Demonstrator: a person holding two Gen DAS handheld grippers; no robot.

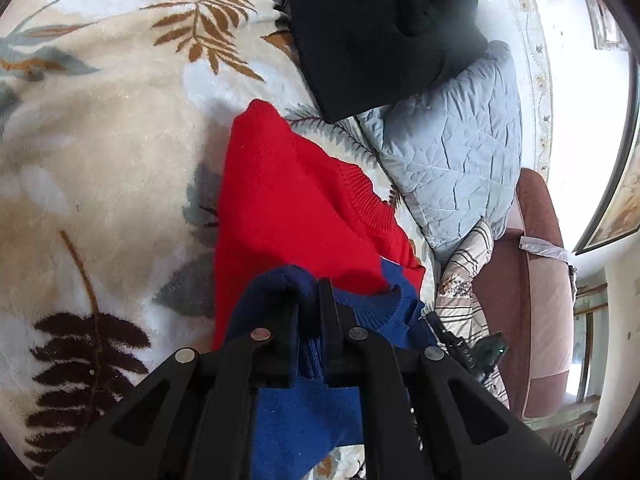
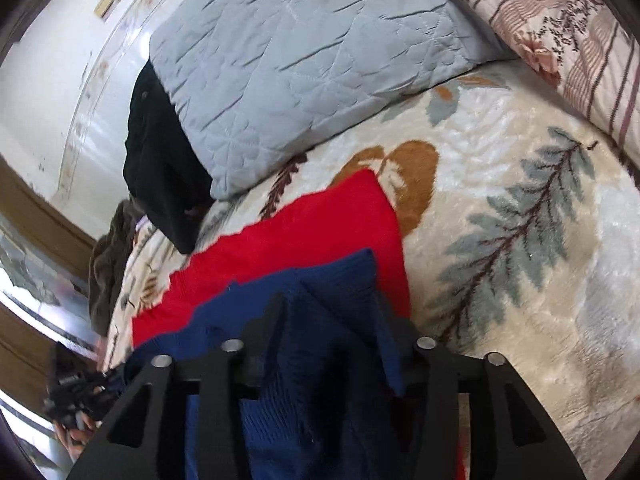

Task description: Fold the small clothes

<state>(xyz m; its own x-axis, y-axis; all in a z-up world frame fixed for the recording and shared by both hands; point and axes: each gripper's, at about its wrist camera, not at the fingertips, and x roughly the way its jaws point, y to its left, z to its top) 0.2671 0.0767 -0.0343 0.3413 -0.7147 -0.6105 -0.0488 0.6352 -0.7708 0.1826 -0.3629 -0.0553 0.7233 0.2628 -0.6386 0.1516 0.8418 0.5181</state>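
Note:
A dark blue knit garment (image 1: 304,420) lies on top of a red knit sweater (image 1: 288,200), which is spread on the leaf-patterned blanket (image 1: 100,160). My left gripper (image 1: 308,292) is shut on a bunched edge of the blue garment, just above the red one. In the right wrist view the blue garment (image 2: 320,280) drapes over the red sweater (image 2: 320,224). My right gripper (image 2: 336,308) stands open, its fingers well apart. A ridge of blue cloth lies loose between them and partly hides the right finger.
A black garment (image 1: 380,32) lies at the far side against a grey quilted pillow (image 1: 452,152). A striped floral pillow (image 2: 568,40) is beyond it. A reddish bed frame (image 1: 536,280) marks the bed's edge. The blanket (image 2: 520,240) spreads wide beside the sweaters.

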